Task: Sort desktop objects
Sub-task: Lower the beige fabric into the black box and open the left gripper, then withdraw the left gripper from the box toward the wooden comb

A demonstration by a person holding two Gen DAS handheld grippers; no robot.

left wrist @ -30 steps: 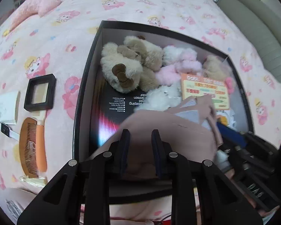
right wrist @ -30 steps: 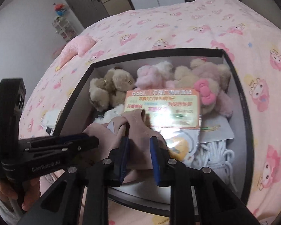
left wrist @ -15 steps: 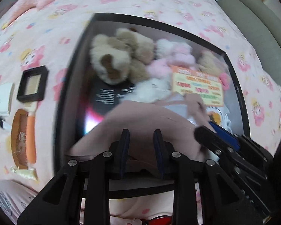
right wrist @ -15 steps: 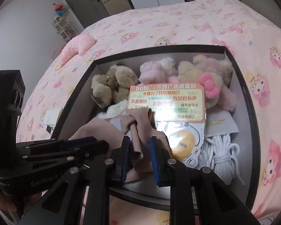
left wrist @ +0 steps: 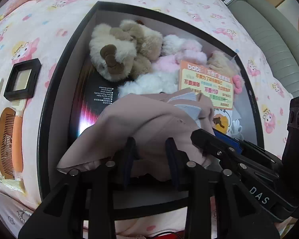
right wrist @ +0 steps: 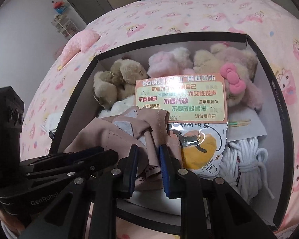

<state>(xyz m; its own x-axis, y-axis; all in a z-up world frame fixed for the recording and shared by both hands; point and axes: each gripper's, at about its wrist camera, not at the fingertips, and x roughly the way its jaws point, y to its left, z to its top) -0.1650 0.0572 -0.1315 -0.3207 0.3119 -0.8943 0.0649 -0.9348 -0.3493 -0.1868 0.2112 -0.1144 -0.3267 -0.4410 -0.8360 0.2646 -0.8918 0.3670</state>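
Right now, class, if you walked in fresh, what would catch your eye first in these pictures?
First, the black-rimmed cardboard box on the pink cartoon-print bedspread, with beige and pink plush toys filling its far end. Next, the crumpled dusty-pink cloth at the near end, between the fingers of both the left gripper and right gripper. An orange sticker sheet lies mid-box.

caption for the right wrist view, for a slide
Right gripper holds pink cloth over the toy-filled box.
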